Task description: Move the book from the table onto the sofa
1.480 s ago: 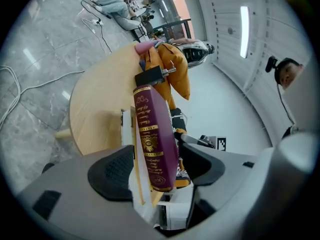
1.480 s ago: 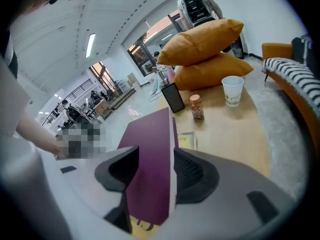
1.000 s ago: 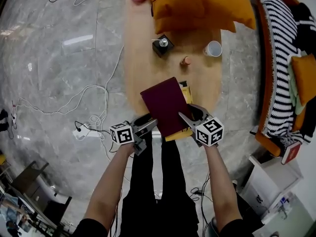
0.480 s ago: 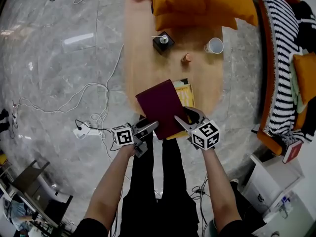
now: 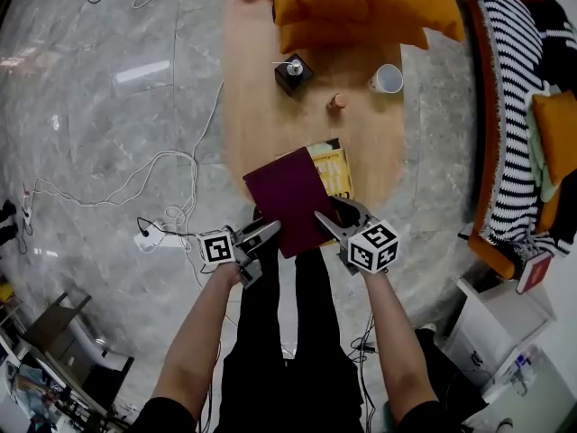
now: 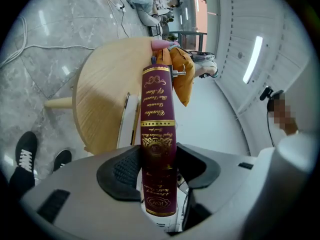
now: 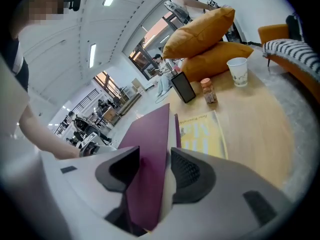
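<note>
Since the earlier frame the maroon book (image 5: 287,201) sits nearer the counter (image 5: 257,106) edge, uncovering more of the yellow booklet (image 5: 334,168). Left hand-held gripper (image 5: 263,234), jaws just closing, pinches its spine; right hand-held gripper (image 5: 330,216) pinches the opposite edge. Both forearms (image 5: 200,332) extend forward over the marble floor (image 5: 108,152).

Both forearms reach toward 12 o'clock. My left gripper (image 5: 264,234), at 7 o'clock of the book (image 5: 287,197), has just been closing onto it. My right gripper (image 5: 332,216), at 5, clamps it.

Maroon hardcover book (image 5: 288,201), gold-lettered spine, closed, near end overhanging table (image 5: 261,106) edge; sofa (image 5: 485,124) well apart.
</note>
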`<state>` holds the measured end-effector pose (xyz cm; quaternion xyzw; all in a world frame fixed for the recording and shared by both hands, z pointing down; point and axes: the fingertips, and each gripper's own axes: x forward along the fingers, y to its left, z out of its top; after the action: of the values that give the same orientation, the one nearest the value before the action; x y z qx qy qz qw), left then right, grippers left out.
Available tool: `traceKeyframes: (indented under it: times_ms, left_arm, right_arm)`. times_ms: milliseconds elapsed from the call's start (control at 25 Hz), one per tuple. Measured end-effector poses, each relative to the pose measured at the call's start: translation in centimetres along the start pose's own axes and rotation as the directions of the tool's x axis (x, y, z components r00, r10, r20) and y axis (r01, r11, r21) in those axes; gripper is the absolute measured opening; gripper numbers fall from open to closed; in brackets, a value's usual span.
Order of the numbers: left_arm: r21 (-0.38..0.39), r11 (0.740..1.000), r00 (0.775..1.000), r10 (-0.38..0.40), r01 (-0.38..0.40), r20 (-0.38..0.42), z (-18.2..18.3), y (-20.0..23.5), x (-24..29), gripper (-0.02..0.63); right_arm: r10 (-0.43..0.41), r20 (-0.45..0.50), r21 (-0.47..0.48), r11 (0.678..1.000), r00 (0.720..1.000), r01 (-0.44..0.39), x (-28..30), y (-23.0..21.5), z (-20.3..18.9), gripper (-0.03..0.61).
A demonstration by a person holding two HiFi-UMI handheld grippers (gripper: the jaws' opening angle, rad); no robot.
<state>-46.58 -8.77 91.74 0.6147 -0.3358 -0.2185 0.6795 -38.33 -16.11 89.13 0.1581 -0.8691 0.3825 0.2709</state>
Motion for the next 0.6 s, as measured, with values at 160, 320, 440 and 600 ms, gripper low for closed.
traceKeyframes:
  times_ms: [160,320,440,600]
  left_arm:
    - [-0.001,1.000,1.000,-0.015,0.015,0.004,-0.2,-0.4,-0.5,0.216]
    - [-0.028,0.999,0.999,-0.038,0.039,0.026,-0.3,-1.5,-1.3,0.216]
    - [-0.020,0.999,0.999,-0.031,0.031,0.013,-0.7,-2.1,-2.2,0.216]
    - [-0.014,0.997,0.997,-0.076,0.076,-0.034,-1.0,-5.1,-3.2,0.216]
  right_arm:
    - [0.015,-0.015,-0.019,1.000,1.000,-0.015,-0.3,0.6,0.0,0.198]
    - [0.028,0.005,-0.018,0.999,1.000,-0.028,-0.8,1.6,0.9,0.199]
    - [0.035,0.032,0.003,0.999,0.999,-0.035,-1.7,2.2,2.2,0.205]
    - [0.158,0.053,0.174,0.971,0.986,-0.165,-3.2,3.7,3.6,0.246]
